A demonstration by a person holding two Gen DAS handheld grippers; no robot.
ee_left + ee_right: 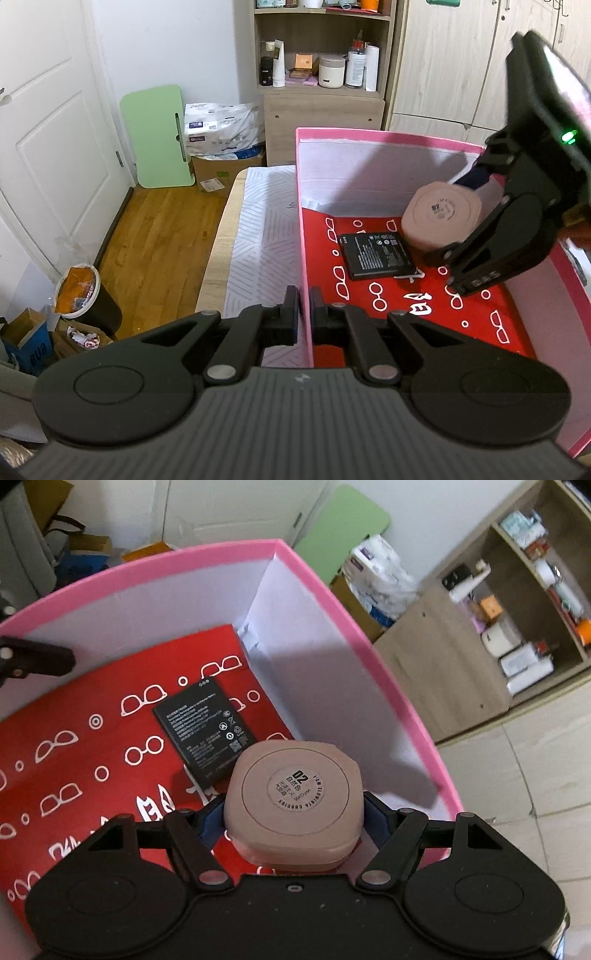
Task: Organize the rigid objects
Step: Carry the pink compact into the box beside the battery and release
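A pink box with a red patterned floor stands on the table; it also shows in the right wrist view. A black flat battery lies on the box floor, also in the right wrist view. My right gripper is shut on a pink rounded compact case and holds it inside the box, just above the floor beside the battery. In the left wrist view the case and right gripper are at the box's far right. My left gripper is shut on the box's left wall.
The box stands on a table with a patterned white cloth. Beyond are a wooden floor, a white door, a green board, a shelf unit with bottles and a bin.
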